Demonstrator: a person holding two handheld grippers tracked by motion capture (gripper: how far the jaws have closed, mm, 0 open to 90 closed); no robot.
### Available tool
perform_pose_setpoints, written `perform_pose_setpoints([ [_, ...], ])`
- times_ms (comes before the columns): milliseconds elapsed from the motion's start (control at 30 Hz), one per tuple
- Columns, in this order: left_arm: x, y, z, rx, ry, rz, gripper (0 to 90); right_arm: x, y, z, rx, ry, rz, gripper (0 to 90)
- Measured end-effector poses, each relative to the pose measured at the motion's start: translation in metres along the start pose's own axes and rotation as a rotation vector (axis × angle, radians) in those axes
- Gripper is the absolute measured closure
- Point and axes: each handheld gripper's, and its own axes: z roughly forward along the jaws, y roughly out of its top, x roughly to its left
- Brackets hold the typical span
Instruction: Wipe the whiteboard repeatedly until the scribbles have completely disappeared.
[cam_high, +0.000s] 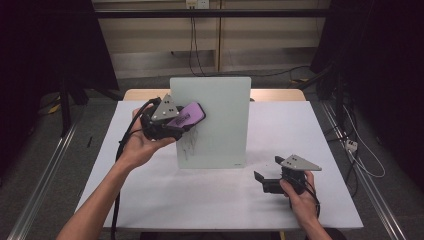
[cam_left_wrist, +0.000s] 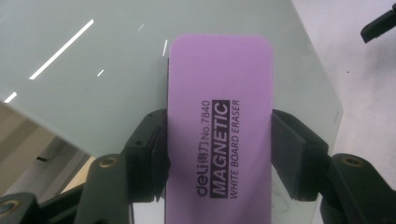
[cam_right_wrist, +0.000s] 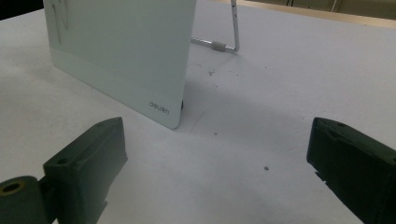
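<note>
Eraser (cam_left_wrist: 219, 135) | against whiteboard (cam_high: 220, 125) | marks (cam_high: 189, 144) below | table (cam_high: 200, 200)

white table (cam_high: 210, 200), wall cables (cam_high: 194, 35)

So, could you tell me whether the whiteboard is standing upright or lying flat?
Upright, leaning slightly back: the whiteboard stands on its bottom edge on the table, propped by a metal stand behind.
</note>
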Motion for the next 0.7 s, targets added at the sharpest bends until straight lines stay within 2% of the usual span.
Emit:
perform_pose_setpoints([
  [333,-0.013,-0.006,0.012,0.012,-0.039,0.005,41.1,0.000,0.000,0.000,0.002,0.000,-0.006,4.8],
  [600,-0.027,-0.014,0.025,0.040,-0.079,0.014,40.9,0.000,0.000,0.000,0.001,-0.002,-0.003,4.8],
  [700,-0.028,-0.014,0.026,0.042,-0.087,0.014,41.0,0.000,0.000,0.000,0.001,-0.001,-0.003,4.8],
])
